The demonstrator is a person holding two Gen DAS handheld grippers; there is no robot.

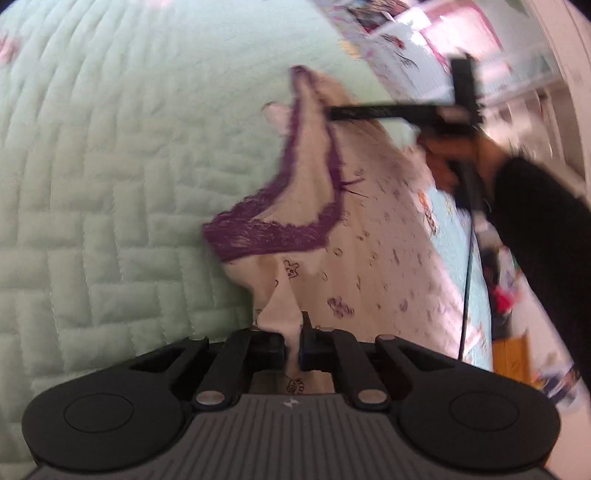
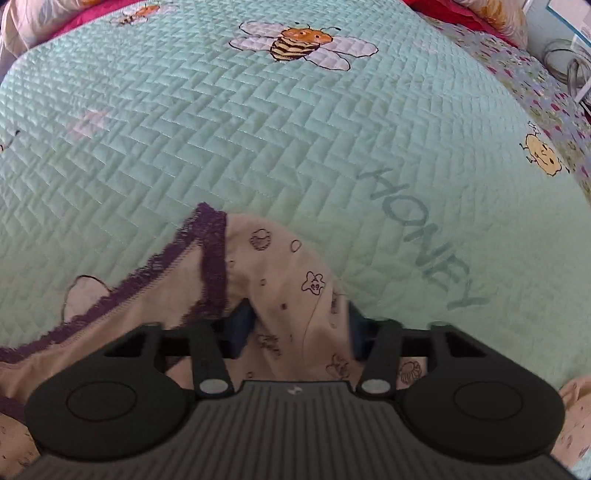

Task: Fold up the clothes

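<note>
A cream garment (image 1: 369, 236) with purple lace trim (image 1: 273, 234) and small printed doodles is lifted off a mint quilted bedspread (image 1: 110, 147). My left gripper (image 1: 293, 343) is shut on a thin fold of its cloth. My right gripper (image 2: 299, 328) holds a thick bunch of the garment (image 2: 280, 266) between its partly closed fingers. In the left wrist view the right gripper (image 1: 330, 112) pinches the upper lace edge, held by a person's hand (image 1: 443, 162) in a black sleeve (image 1: 535, 229). The cloth hangs stretched between the two grippers.
The bedspread (image 2: 258, 129) carries a bee picture (image 2: 303, 42) and the word HONEY (image 2: 421, 236). Pink and patterned pillows (image 2: 517, 22) lie at its far edge. Blurred room clutter (image 1: 509, 295) shows past the bed's side.
</note>
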